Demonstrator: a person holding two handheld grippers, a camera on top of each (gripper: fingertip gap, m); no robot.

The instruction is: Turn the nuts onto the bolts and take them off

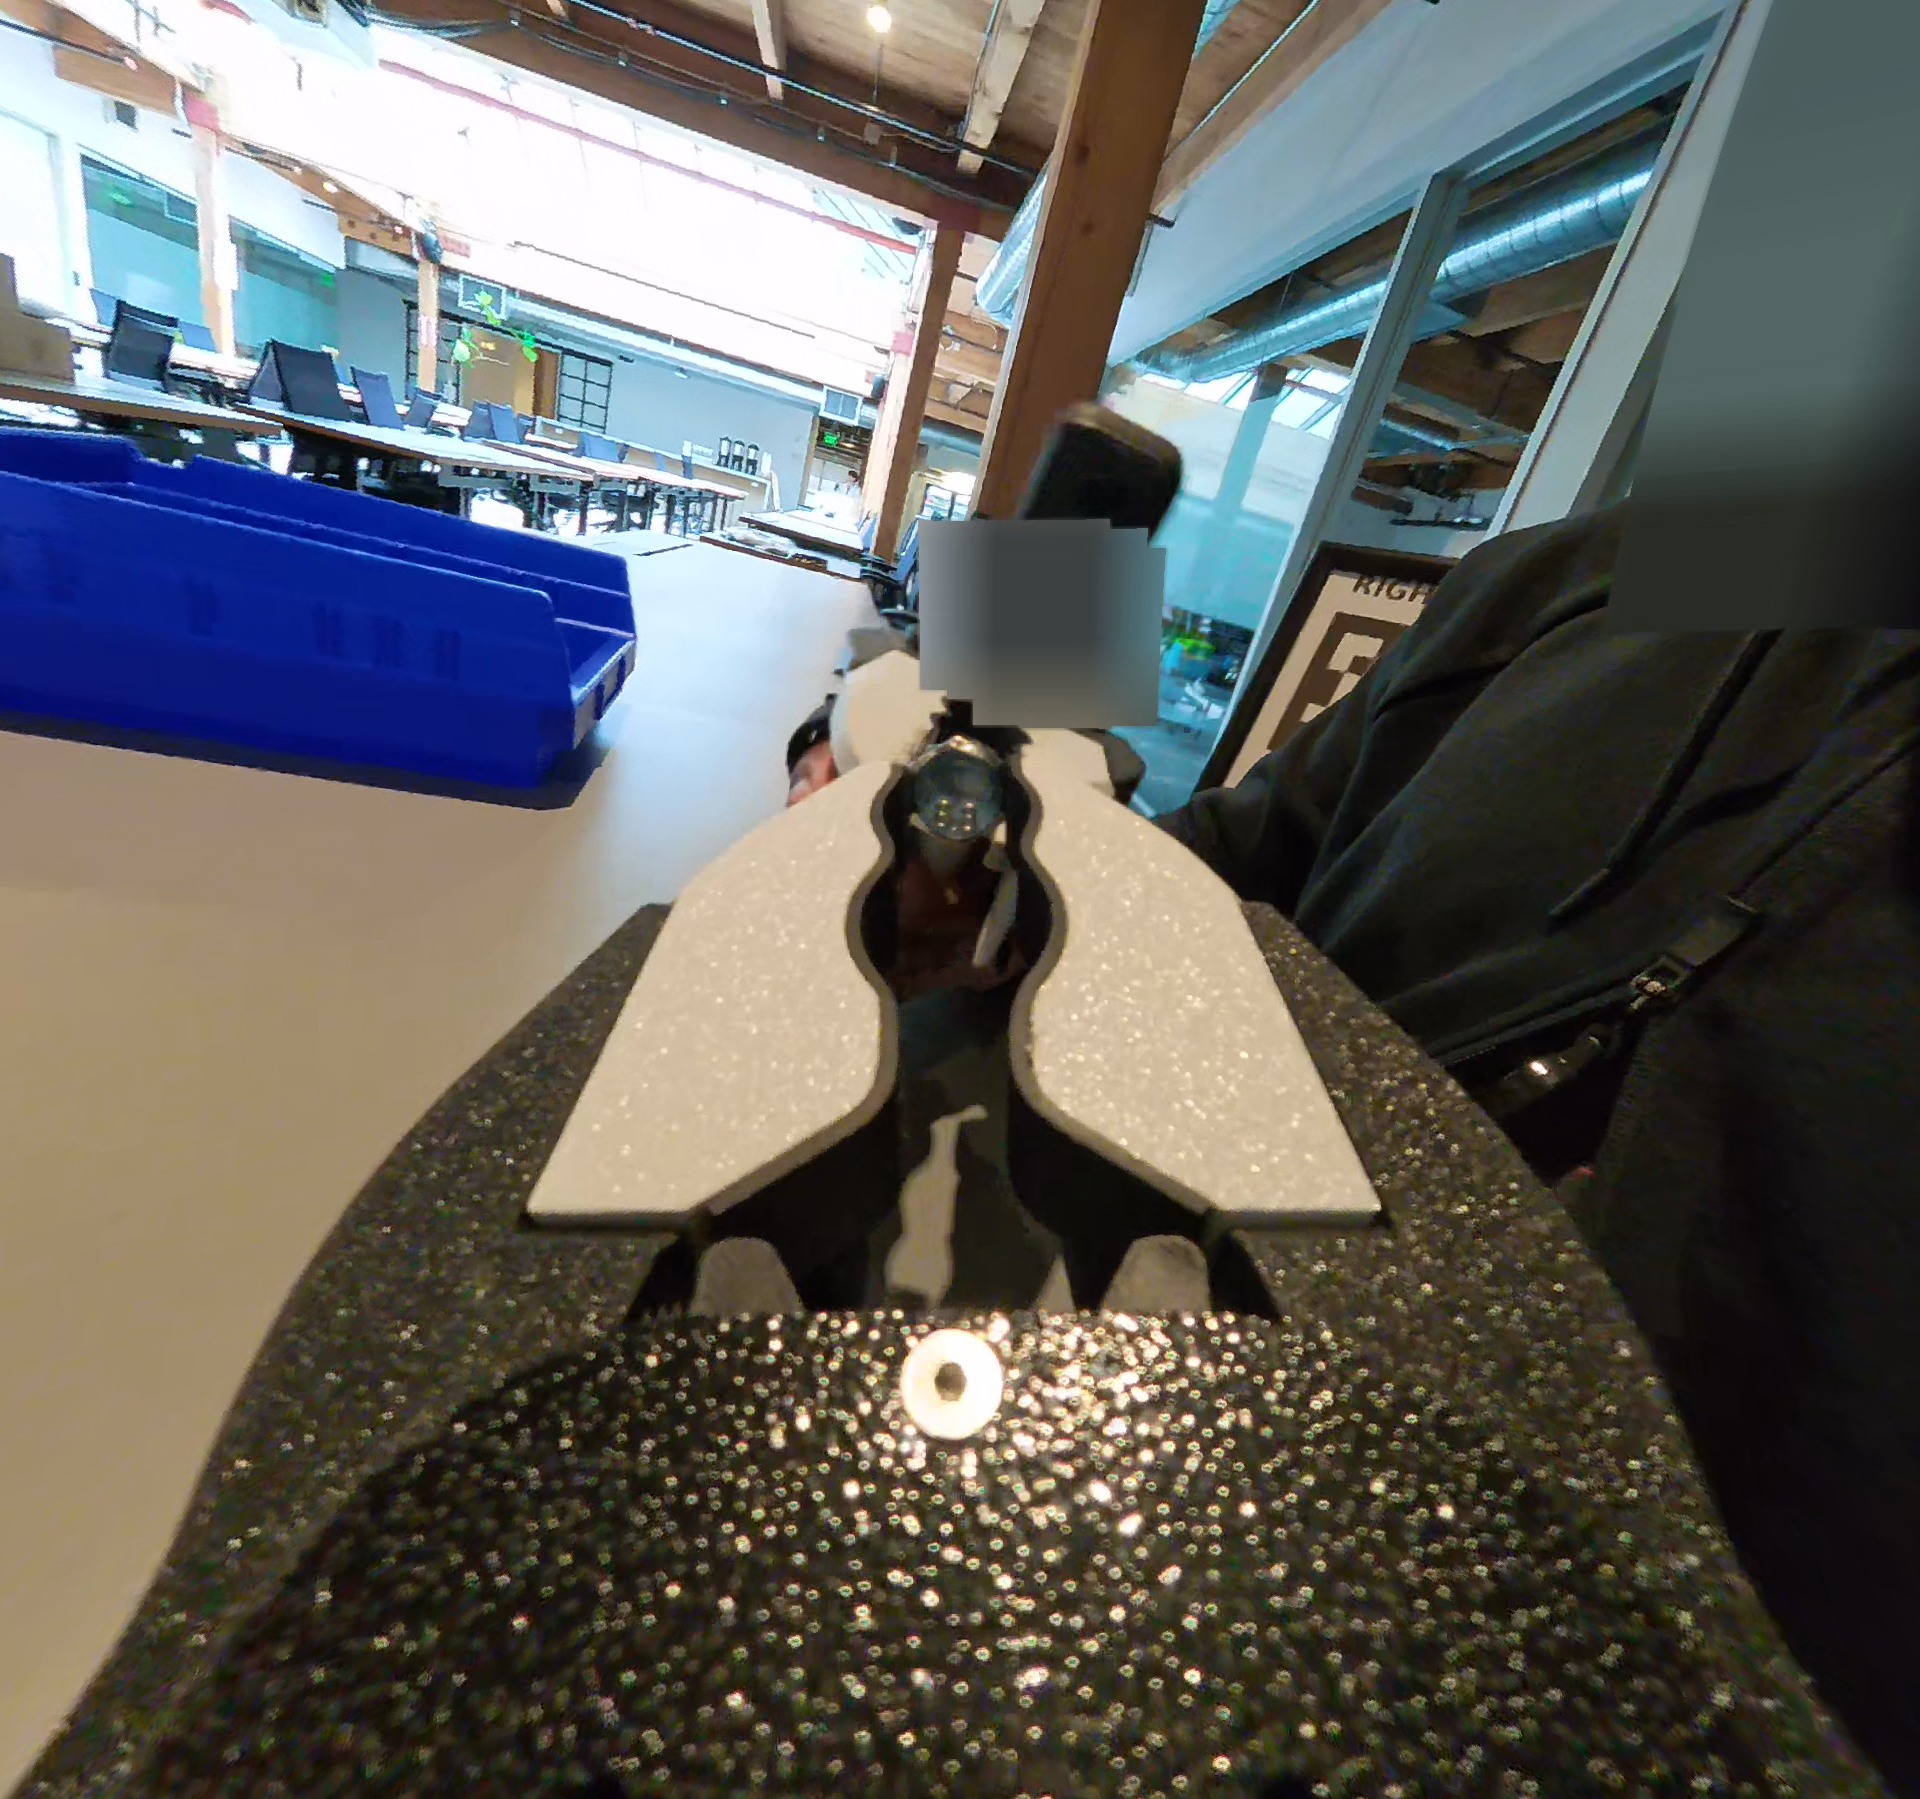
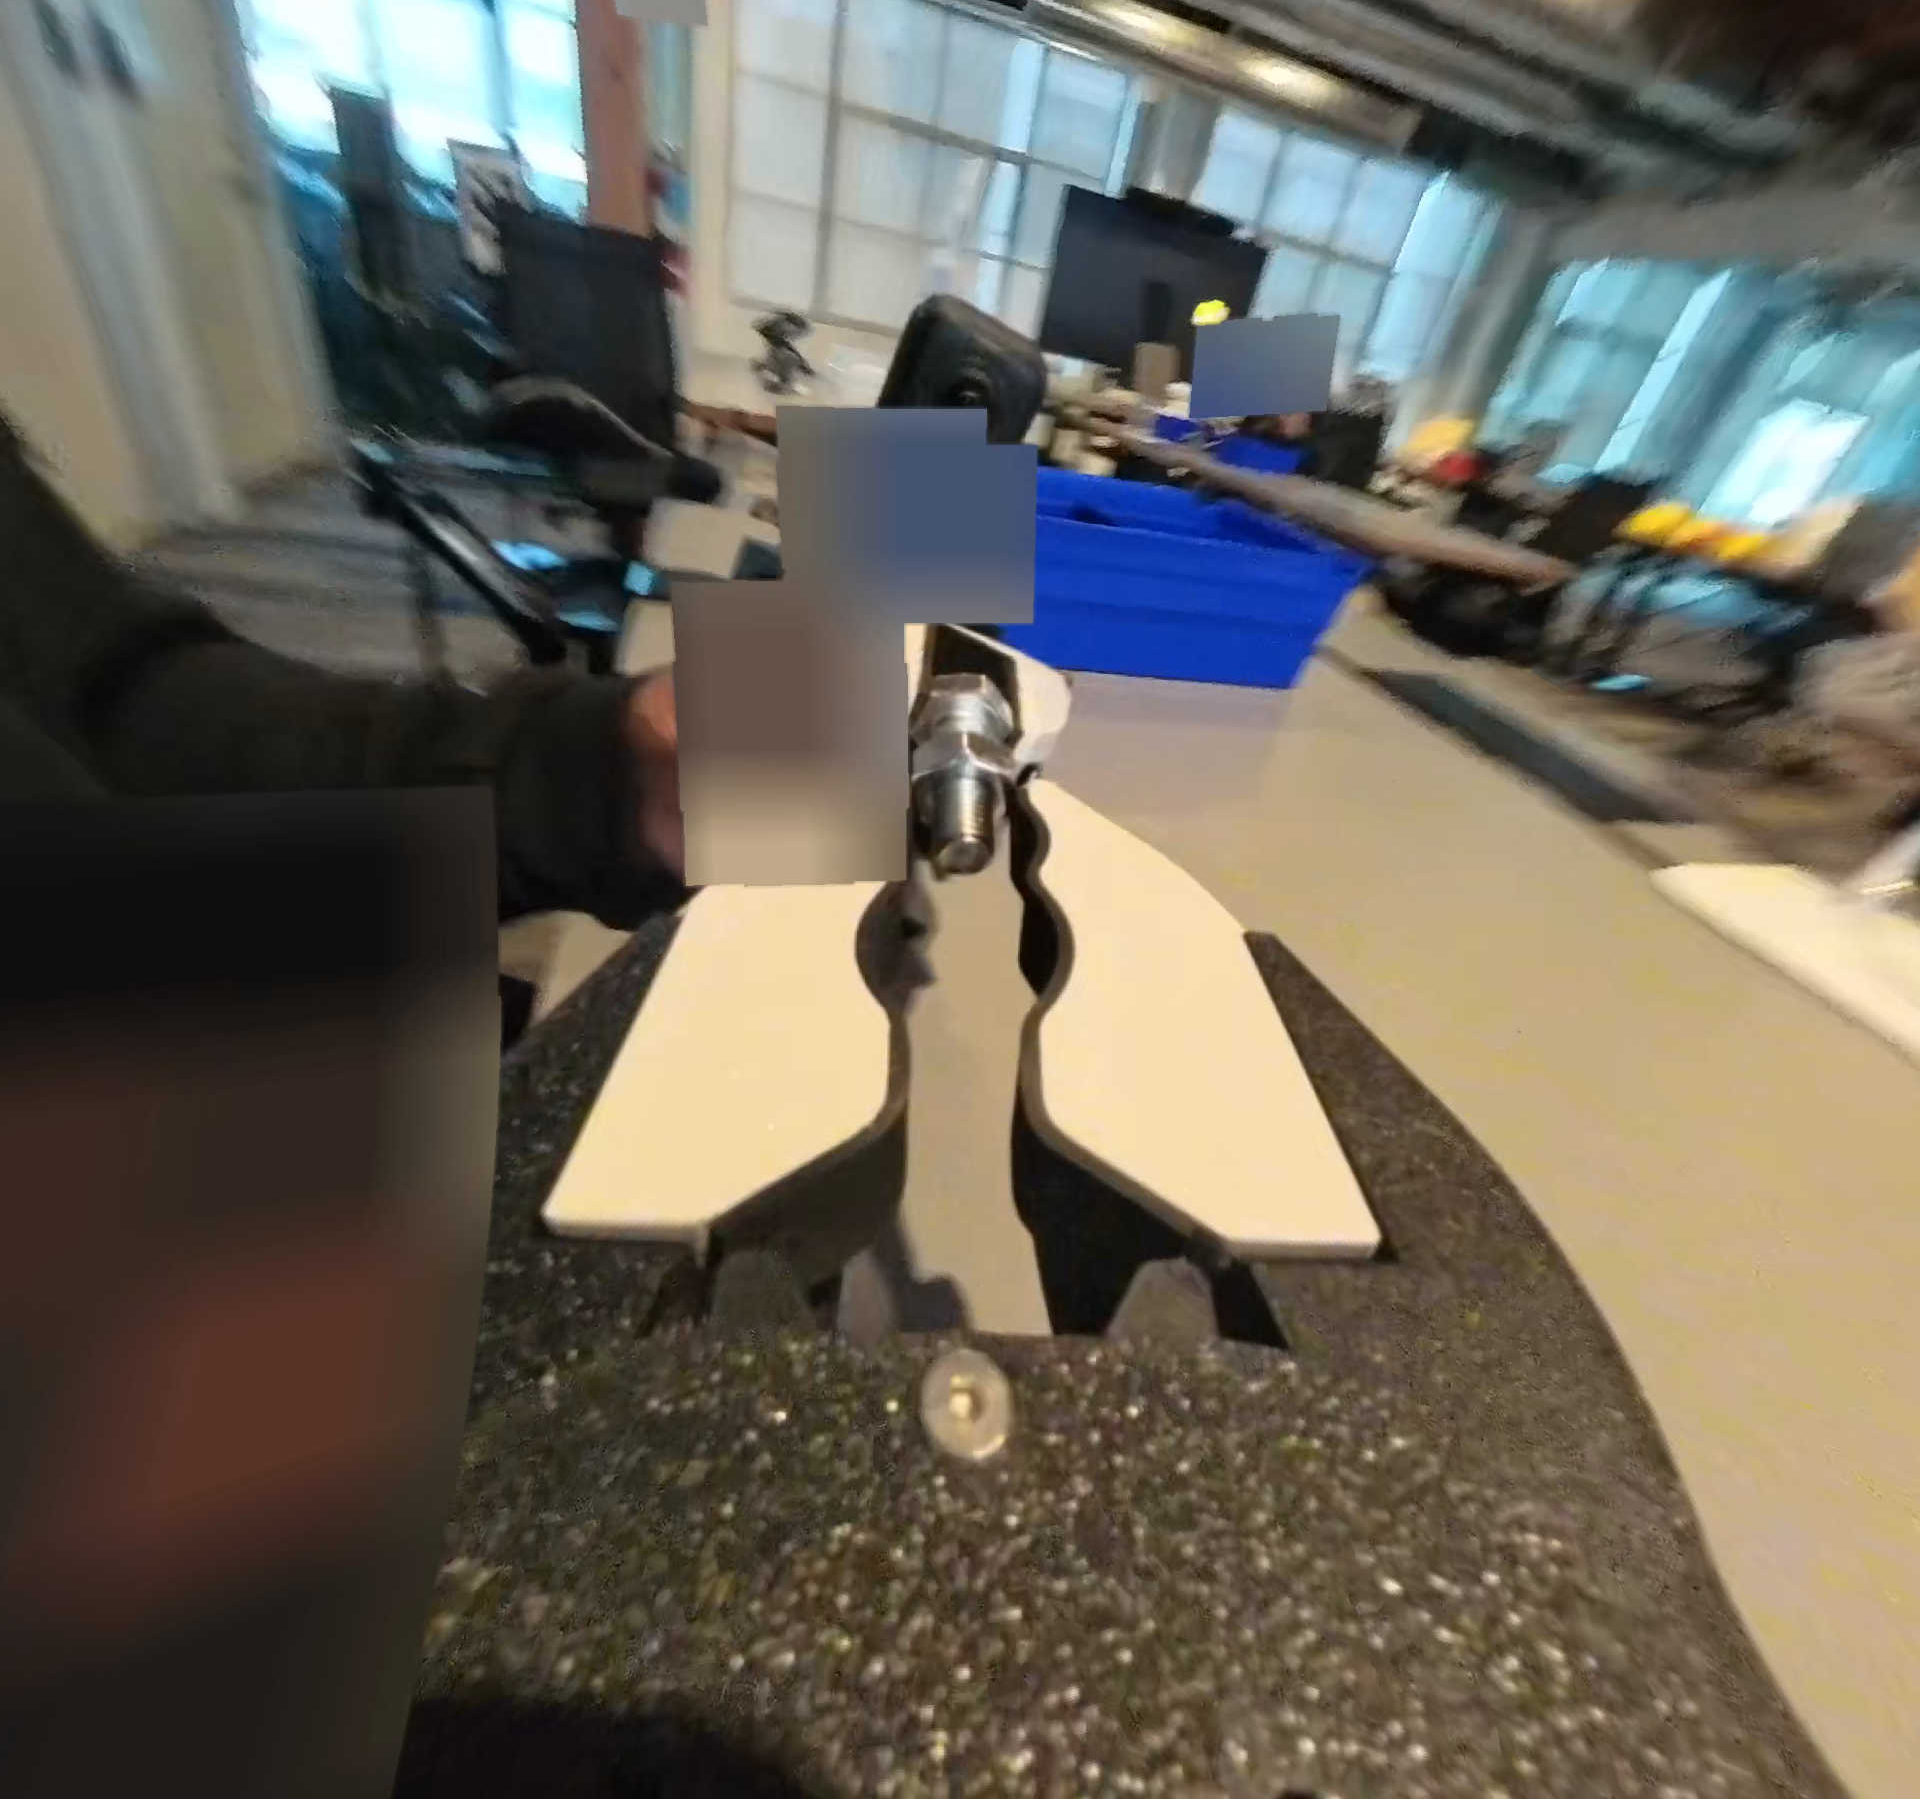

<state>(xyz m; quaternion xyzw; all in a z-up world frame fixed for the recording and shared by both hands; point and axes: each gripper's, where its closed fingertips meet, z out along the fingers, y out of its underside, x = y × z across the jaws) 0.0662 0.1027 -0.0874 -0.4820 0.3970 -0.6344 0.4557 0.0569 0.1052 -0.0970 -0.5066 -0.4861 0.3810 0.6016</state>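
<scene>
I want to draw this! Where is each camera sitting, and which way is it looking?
Left wrist view: sits on the left gripper, looking along its fingers at the bolt end-on; a dark sleeve shows on the right side of the picture.
Right wrist view: sits on the right gripper, looking along its fingers at the bolt's threaded end and the nut; a dark sleeve shows on the left side of the picture.
Both views share the bolt, the grey table and the blue bins.
</scene>
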